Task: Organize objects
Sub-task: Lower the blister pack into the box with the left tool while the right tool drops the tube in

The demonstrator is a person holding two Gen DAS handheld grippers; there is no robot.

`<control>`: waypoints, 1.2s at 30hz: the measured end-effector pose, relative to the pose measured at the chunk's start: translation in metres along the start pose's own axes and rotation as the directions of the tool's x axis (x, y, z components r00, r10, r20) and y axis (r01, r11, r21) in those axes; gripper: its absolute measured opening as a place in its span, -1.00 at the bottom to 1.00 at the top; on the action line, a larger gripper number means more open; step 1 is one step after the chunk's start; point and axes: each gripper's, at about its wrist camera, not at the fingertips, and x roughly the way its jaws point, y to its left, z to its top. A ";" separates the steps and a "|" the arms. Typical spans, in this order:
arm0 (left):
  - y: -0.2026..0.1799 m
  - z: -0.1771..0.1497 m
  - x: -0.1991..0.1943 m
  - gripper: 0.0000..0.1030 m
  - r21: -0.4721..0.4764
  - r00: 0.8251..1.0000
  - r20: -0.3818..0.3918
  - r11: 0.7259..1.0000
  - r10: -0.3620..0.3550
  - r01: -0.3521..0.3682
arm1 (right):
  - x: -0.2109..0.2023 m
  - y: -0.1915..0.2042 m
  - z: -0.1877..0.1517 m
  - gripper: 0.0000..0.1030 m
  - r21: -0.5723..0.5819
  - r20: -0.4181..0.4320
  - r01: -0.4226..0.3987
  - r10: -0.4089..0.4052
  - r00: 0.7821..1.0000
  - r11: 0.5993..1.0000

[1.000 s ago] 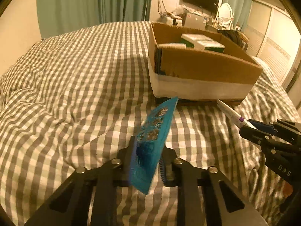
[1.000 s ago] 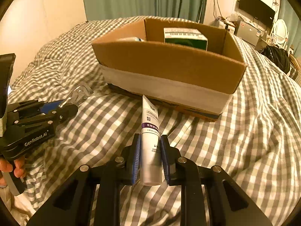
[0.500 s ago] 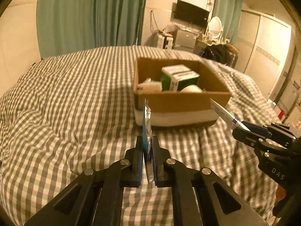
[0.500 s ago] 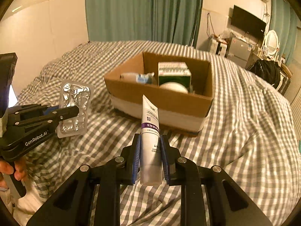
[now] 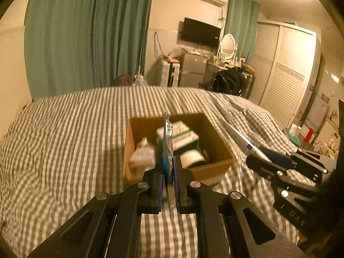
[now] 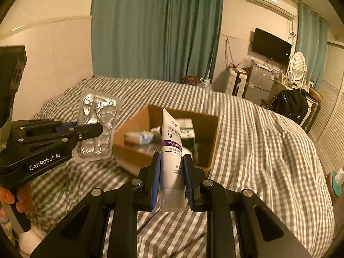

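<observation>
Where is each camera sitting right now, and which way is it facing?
Left wrist: on the left hand-held gripper, looking along its fingers, shut on a blister pack, at the box on the bed; right hand-held gripper at its right.
Right wrist: on the right hand-held gripper, shut on a tube, facing the box; left hand-held gripper and a hand at its left.
Shared: box, bed, curtain, both hand-held grippers.

Teal curtains (image 6: 157, 28), wall-mounted television (image 6: 271, 45), louvred wardrobe (image 5: 286, 81), checked bed (image 5: 64, 129).
</observation>
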 end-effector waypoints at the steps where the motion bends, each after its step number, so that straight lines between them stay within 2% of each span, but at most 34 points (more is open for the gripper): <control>1: -0.002 0.005 0.002 -0.83 0.008 1.000 0.004 1.000 -0.001 0.000 | 0.002 -0.002 0.003 -0.61 0.006 0.001 0.001 -0.001 1.000 1.000; 9: 0.001 0.041 0.040 -0.83 0.026 1.000 -0.008 1.000 -0.016 0.016 | 0.032 -0.032 0.037 -0.61 0.085 -0.010 0.027 -0.026 1.000 0.996; 13: 0.004 0.048 0.065 -0.83 0.028 0.999 -0.032 0.999 -0.017 0.018 | 0.054 -0.048 0.045 -0.61 0.108 -0.030 0.040 -0.037 0.999 0.993; 23: 0.024 0.043 0.125 -0.83 -0.005 0.993 -0.117 1.000 -0.016 0.016 | 0.119 -0.063 0.041 -0.61 0.141 -0.112 0.044 -0.028 0.993 0.989; 30: 0.036 0.037 0.146 -0.83 -0.007 0.987 -0.160 1.000 -0.002 0.001 | 0.152 -0.067 0.039 -0.60 0.150 -0.146 0.037 -0.015 0.989 0.988; 36: 0.039 0.033 0.160 -0.83 -0.020 0.982 -0.190 1.000 0.002 -0.006 | 0.162 -0.073 0.035 -0.60 0.181 -0.152 0.020 0.007 0.988 0.983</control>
